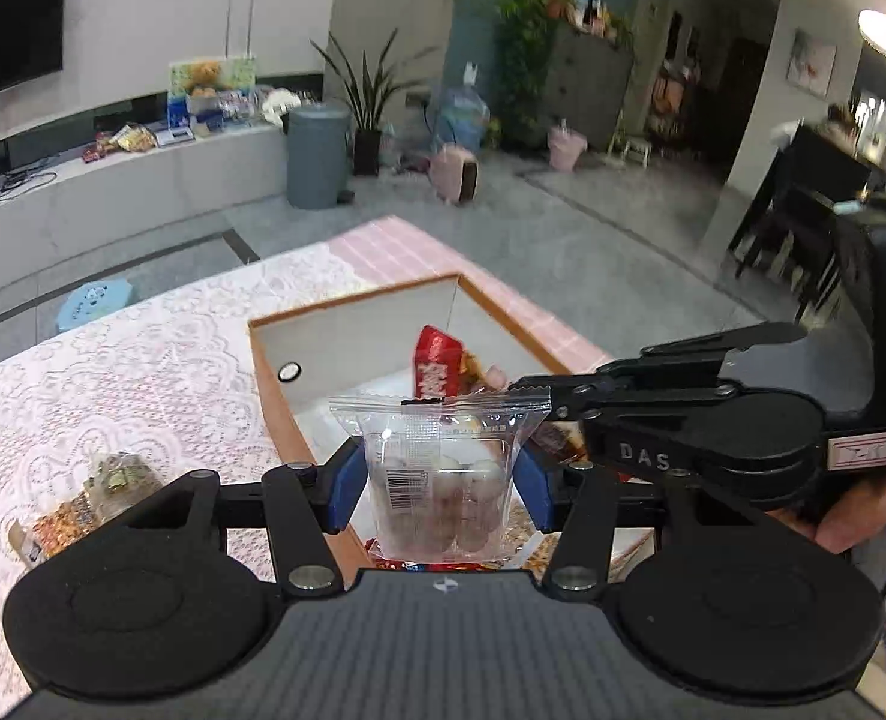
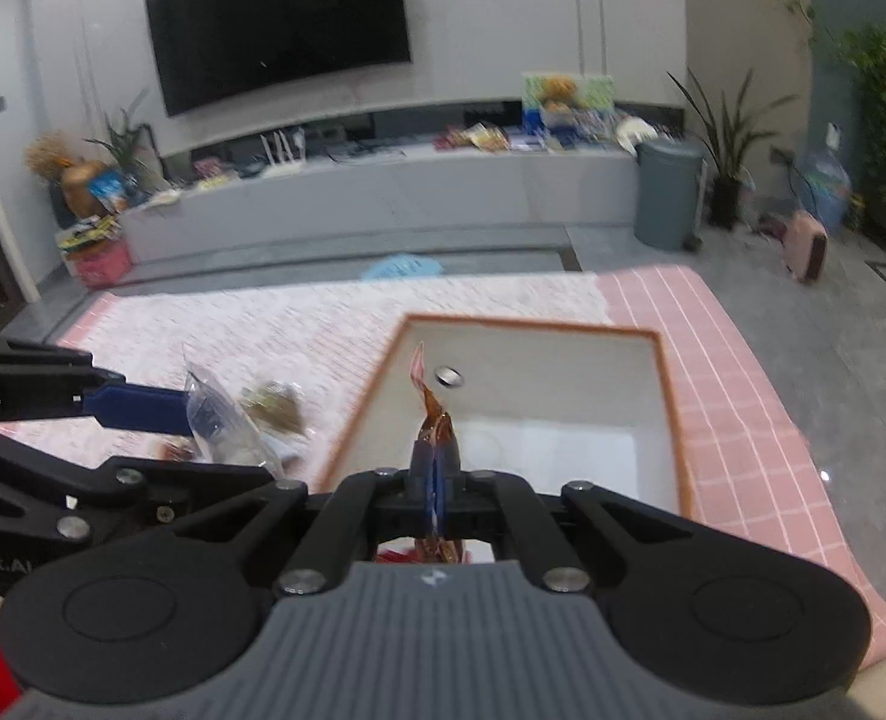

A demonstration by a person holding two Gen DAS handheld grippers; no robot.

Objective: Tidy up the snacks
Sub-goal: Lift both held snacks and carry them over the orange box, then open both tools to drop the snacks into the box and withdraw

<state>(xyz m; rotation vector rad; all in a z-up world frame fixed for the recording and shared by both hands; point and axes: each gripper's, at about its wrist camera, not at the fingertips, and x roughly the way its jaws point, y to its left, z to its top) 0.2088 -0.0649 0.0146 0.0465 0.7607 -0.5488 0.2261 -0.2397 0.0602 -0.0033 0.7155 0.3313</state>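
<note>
- Left gripper (image 1: 437, 480), black frame with blue pads, clamped on clear plastic snack pouch of round white and brown sweets (image 1: 440, 480); pads pressing both side edges.
- Pouch upright, long axis vertical, sealed serrated top edge uppermost, barcode label facing the left wrist camera; held above near left corner of open orange-rimmed white box (image 1: 275, 396).
- Right gripper (image 2: 435, 480) clenched tight on thin red-and-brown foil snack wrapper (image 2: 434, 420); seen edge-on from the right wrist, long axis vertical, twisted tip pointing up and away.
- Same wrapper from the left wrist view: red face (image 1: 437, 369) just behind pouch top, over box interior.
- Box on pink checked tablecloth (image 2: 742, 420) overlaid with white lace (image 1: 113, 372).
- Loose packets on lace left of box: one gold-green (image 1: 116, 474), one orange (image 1: 62, 525).
- More wrappers in box bottom, partly hidden.
</note>
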